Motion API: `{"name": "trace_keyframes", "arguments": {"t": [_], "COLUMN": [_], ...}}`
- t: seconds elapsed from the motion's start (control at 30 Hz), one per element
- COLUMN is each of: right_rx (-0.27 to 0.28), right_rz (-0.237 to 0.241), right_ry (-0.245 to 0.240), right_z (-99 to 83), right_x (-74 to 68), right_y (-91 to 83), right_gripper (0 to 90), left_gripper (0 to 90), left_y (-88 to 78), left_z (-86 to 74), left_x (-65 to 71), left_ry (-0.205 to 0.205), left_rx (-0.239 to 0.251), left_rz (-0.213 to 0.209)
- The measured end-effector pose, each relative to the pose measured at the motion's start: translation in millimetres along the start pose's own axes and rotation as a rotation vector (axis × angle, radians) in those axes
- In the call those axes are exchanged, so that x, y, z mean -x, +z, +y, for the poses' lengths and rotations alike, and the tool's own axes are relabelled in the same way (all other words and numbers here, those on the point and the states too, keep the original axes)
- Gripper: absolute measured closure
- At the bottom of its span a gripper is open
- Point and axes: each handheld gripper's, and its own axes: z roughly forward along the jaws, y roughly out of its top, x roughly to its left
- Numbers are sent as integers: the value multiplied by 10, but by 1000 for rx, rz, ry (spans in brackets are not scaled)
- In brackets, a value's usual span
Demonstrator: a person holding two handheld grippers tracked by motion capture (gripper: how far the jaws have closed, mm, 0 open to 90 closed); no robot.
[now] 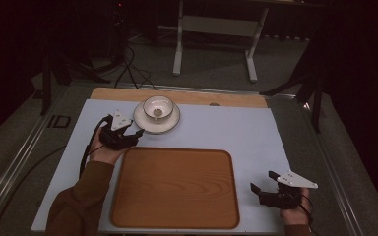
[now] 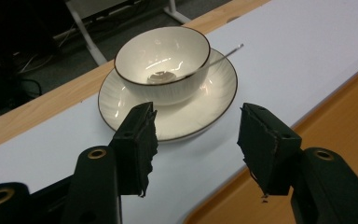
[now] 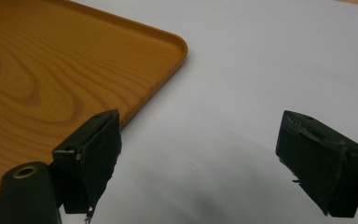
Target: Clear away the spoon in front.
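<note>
A white bowl [image 1: 157, 107] [image 2: 168, 60] with a dark rim stands on a matching white plate [image 1: 145, 125] [image 2: 200, 109] at the far middle of the pale mat. A thin spoon handle [image 2: 228, 50] leans out of the bowl on its far side. My left gripper [image 1: 137, 135] [image 2: 196, 126] is open just short of the plate's near left edge, its jaws apart and nothing between them. A bare wooden tray [image 1: 174, 187] [image 2: 340, 102] [image 3: 51, 70] lies in the near middle. My right gripper [image 1: 262, 180] [image 3: 198, 140] stands open over the mat right of the tray, holding nothing.
The pale mat [image 1: 241, 132] covers a wooden table whose bare strip [image 1: 192, 97] shows at the far edge. Behind it, on the floor, are the white legs of another table [image 1: 179, 44] and dark cables [image 1: 133, 73].
</note>
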Motion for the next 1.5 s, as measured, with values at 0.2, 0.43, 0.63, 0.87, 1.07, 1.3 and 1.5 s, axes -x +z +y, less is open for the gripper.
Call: {"name": "trace_keyframes", "arguments": {"t": [0.2, 0.43, 0.63, 0.87, 1.07, 1.3, 1.5], "right_rx": [1, -1, -4, -4, -7, -2, -3], "right_rz": [0, 4, 7, 8, 14, 12, 14], "right_ry": [3, 1, 2, 1, -1, 2, 3], "right_z": [-4, -5, -9, -12, -13, -17, -17], "right_x": [4, 3, 10, 15, 12, 23, 20], "right_y": [0, 3, 3, 1, 5, -4, -1], "right_gripper": [140, 141, 140, 141, 140, 140, 140], "left_gripper": [480, 490, 536, 572, 615, 756, 847], "left_y": [108, 230, 354, 536, 699, 755, 705], "left_z": [66, 151, 194, 249, 308, 346, 377], "left_x": [1, 37, 47, 79, 138, 150, 134], "left_ry": [17, 25, 54, 97, 126, 144, 162], "left_rx": [-8, 4, -9, -34, -64, -85, -82], "left_rz": [-15, -29, -46, -36, -25, 8, 53]}}
